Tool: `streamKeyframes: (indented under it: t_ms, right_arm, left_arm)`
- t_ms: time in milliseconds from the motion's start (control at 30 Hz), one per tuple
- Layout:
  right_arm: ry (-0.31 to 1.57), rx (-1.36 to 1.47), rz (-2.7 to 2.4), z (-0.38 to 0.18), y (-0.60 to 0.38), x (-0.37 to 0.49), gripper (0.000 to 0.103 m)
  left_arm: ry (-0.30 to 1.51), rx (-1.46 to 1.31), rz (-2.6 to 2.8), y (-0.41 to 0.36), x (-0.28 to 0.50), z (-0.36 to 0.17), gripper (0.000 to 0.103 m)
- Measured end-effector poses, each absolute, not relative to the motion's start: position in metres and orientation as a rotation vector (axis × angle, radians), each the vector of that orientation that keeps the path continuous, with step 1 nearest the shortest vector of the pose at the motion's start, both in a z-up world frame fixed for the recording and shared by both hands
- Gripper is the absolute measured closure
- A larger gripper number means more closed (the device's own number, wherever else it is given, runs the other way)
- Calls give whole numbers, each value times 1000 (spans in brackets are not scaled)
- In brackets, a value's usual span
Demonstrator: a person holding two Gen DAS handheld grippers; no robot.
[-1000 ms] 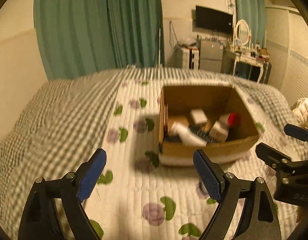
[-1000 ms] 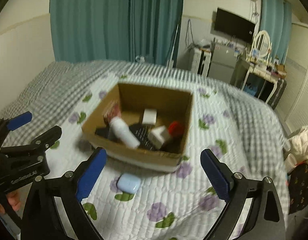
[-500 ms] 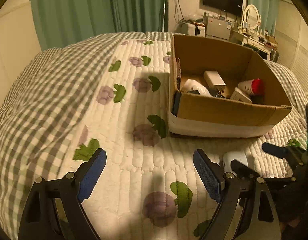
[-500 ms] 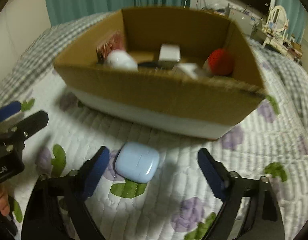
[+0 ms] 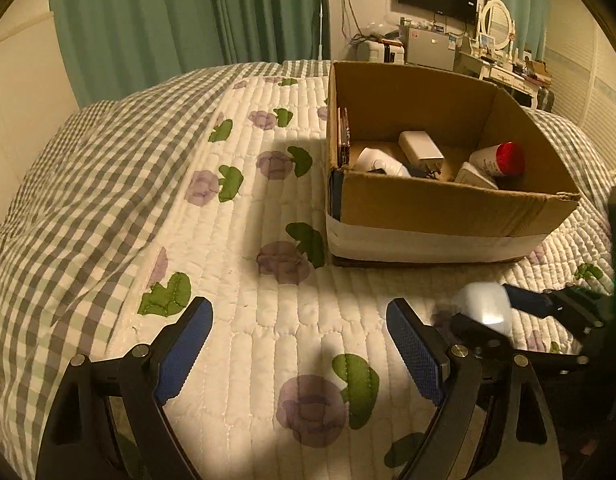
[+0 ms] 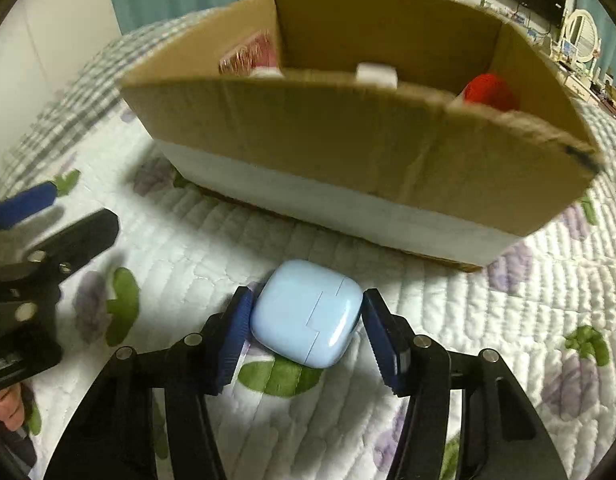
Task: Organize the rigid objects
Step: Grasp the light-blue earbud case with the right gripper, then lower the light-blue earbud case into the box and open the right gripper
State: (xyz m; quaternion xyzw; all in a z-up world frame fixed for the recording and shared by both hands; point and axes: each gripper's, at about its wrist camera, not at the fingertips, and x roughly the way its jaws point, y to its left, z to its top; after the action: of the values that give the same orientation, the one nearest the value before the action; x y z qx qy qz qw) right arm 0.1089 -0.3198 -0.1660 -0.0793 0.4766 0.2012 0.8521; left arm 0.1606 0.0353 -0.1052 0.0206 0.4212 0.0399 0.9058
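Observation:
A pale blue earbud case point(image 6: 308, 316) lies on the quilt in front of a cardboard box point(image 6: 348, 148). My right gripper point(image 6: 308, 320) is shut on the case, one blue pad against each side. The case also shows in the left wrist view point(image 5: 484, 306), held between the right gripper's fingers. My left gripper point(image 5: 300, 344) is open and empty over the quilt, left of the box point(image 5: 448, 208). The box holds a red-capped bottle point(image 5: 498, 158), a white charger block point(image 5: 420, 146) and other white items.
The bed carries a white floral quilt point(image 5: 268, 280) over a grey checked cover point(image 5: 88, 168). Green curtains hang behind the bed. A desk with a television and a mirror stands at the far right point(image 5: 468, 48).
My right gripper has come down in front of the box and closed its fingers on the blue case. My left gripper has stayed open, low over the quilt.

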Motion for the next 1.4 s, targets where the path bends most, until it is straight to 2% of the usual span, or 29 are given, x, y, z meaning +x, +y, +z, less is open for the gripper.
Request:
streamKeyframes:
  t_ms: [300,500,700,867,1133,1367,1400]
  right_arm:
    - [851,-157,419,-87,-343,82,47]
    - [750,-146,416,-31,-357,101,47]
    - [707,-153,412,-6,-354,143,47]
    - [733,-134,416,-11,-352,190,47]
    - [819,-177,378,-59,-340,260,47]
    - [860,-138,354,-79,-348,282,46]
    - [855,-125,359,-77,-350,282,43]
  left_arm:
    - [769,47,70,28,151,-56,12]
    - [692,29,67,26,167,-22,12]
    - [658,14,69,22,201,-3,12]
    - [636,21,70,16,235,2,12]
    - [657,5,76,10,277,-24,12]
    - [665,15,81,11,287,-40,12]
    - [665,7,78,11,286,-40,12]
